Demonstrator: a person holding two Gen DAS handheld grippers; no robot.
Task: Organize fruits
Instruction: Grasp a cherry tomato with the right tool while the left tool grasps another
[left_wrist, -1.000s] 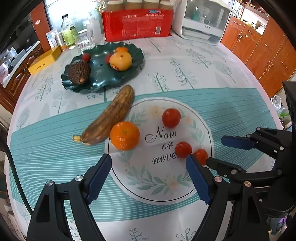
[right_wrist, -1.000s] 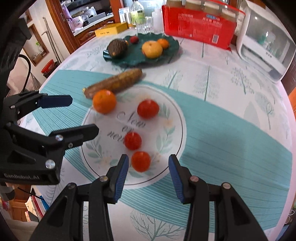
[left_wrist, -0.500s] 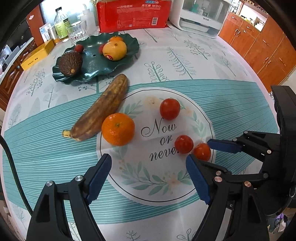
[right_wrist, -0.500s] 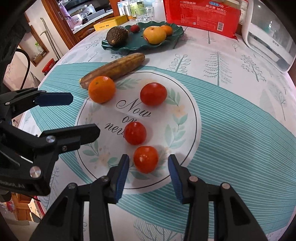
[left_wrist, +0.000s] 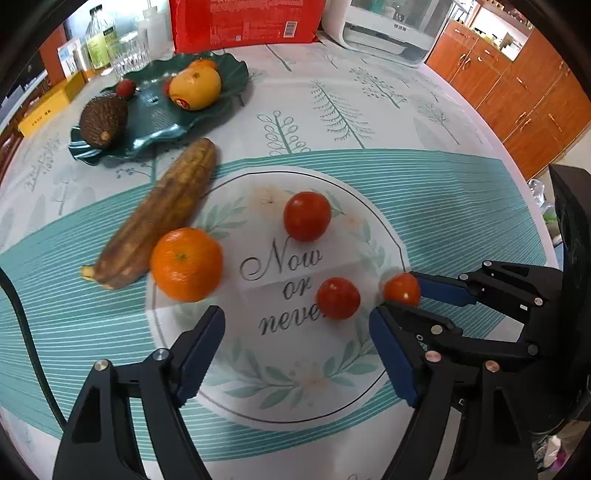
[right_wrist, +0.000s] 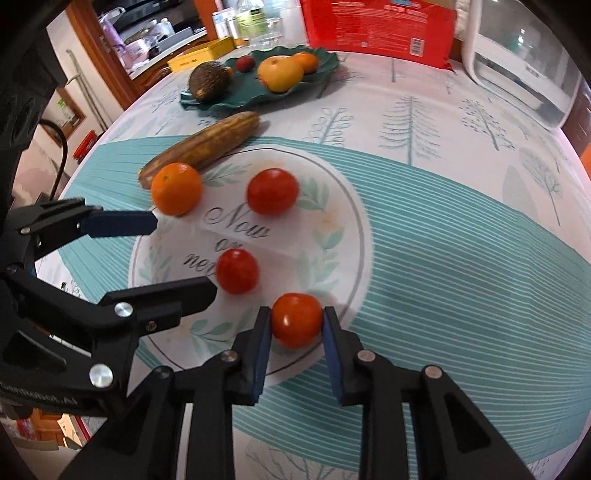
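Observation:
My right gripper (right_wrist: 297, 325) is shut on the nearest small tomato (right_wrist: 296, 319), which rests on the tablecloth; it also shows in the left wrist view (left_wrist: 402, 289). My left gripper (left_wrist: 297, 341) is open and empty, low over the cloth just short of an orange (left_wrist: 186, 264) and a second small tomato (left_wrist: 338, 298). A larger tomato (left_wrist: 307, 216) lies beyond. A browned banana (left_wrist: 162, 212) lies beside the orange. A dark green plate (left_wrist: 155, 122) at the back left holds an avocado (left_wrist: 103, 120), a yellow-orange fruit (left_wrist: 195, 88) and small red fruits.
A red package (left_wrist: 247, 20) and a white appliance (left_wrist: 388, 26) stand at the table's far edge. Bottles and a glass (left_wrist: 129, 55) stand behind the plate. A yellow box (left_wrist: 48, 107) lies far left. Wooden cabinets (left_wrist: 517, 85) are past the table's right edge.
My right gripper moved forward and closed its fingers on the nearest small tomato. My left gripper moved forward and lower toward the orange and stayed open.

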